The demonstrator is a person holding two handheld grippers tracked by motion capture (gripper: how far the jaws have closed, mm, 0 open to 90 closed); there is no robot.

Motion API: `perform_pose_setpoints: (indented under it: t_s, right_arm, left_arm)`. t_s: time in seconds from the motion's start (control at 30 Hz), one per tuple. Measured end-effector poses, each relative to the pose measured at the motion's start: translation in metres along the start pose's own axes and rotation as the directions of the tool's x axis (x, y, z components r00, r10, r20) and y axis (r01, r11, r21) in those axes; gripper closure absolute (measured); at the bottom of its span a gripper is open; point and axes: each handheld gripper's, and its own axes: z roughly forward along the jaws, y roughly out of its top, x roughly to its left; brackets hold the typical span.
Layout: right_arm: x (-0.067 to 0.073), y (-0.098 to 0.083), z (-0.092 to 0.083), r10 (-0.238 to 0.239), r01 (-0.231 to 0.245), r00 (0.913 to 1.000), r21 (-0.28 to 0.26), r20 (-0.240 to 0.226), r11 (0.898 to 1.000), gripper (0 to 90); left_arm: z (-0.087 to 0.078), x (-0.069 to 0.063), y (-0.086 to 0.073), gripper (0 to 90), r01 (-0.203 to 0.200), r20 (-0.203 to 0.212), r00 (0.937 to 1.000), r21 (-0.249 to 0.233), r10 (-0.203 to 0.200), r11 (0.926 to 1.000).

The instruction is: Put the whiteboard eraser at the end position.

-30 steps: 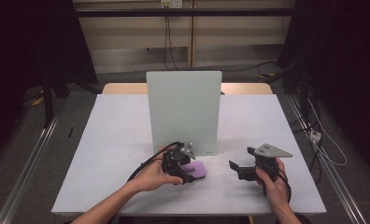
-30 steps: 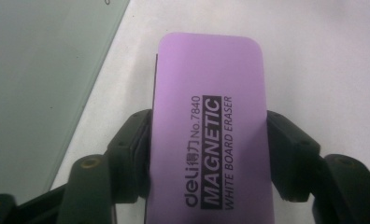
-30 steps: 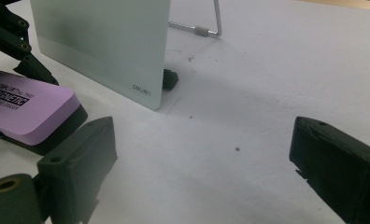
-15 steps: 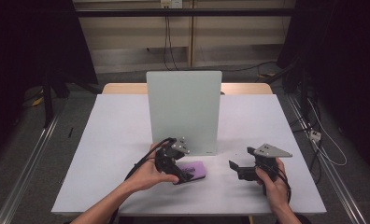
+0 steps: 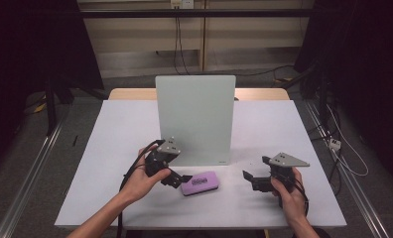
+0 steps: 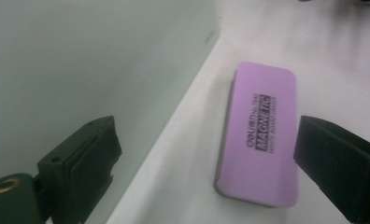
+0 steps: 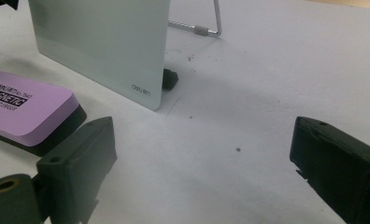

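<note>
The purple eraser (image 5: 200, 182) lay flat on the tabletop (image 5: 115, 144) before the whiteboard (image 5: 194, 116), already released by the left hand-held gripper (image 5: 180, 179), whose jaws had just been opening; the right hand-held gripper (image 5: 250, 179) waited open, empty.

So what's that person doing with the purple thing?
A person holds a gripper in each hand at a white table. The left gripper has just opened its jaws, and the purple eraser lies flat on the table, nothing pressing on it. It sits just in front of the upright whiteboard. The right gripper waits open off to the side, holding nothing.
</note>
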Motion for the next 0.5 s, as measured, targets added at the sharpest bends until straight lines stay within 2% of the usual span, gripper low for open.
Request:
perform_pose_setpoints:
  t_s: [0.1,0.23,0.27,0.47,0.5]
  right_arm:
    - [0.000,0.000,0.000,-0.001,0.001,1.0000,0.000,-0.001,1.000,7.2]
    - [0.000,0.000,0.000,-0.001,0.001,1.0000,-0.001,0.000,1.000,7.1]
    - [0.000,0.000,0.000,-0.001,0.001,1.0000,0.000,0.000,1.000,7.2]
    - [0.000,0.000,0.000,0.000,0.000,1.0000,0.001,0.002,1.000,7.1]
    - [0.000,0.000,0.000,0.000,0.000,1.0000,0.002,0.001,1.000,7.1]
  left_arm:
    - [-0.007,0.001,-0.004,6.6,0.012,-0.040,0.9991,-0.016,-0.013,0.9998]
    - [-0.014,0.002,-0.011,6.4,0.027,-0.054,0.9981,-0.050,-0.030,0.9984]
    - [-0.017,0.002,-0.013,6.4,0.031,-0.074,0.9967,-0.050,-0.035,0.9983]
    - [-0.028,0.008,-0.024,6.3,0.076,-0.094,0.9918,-0.101,-0.086,0.9919]
    - [-0.031,0.010,-0.026,6.3,0.063,-0.111,0.9910,-0.096,-0.074,0.9933]
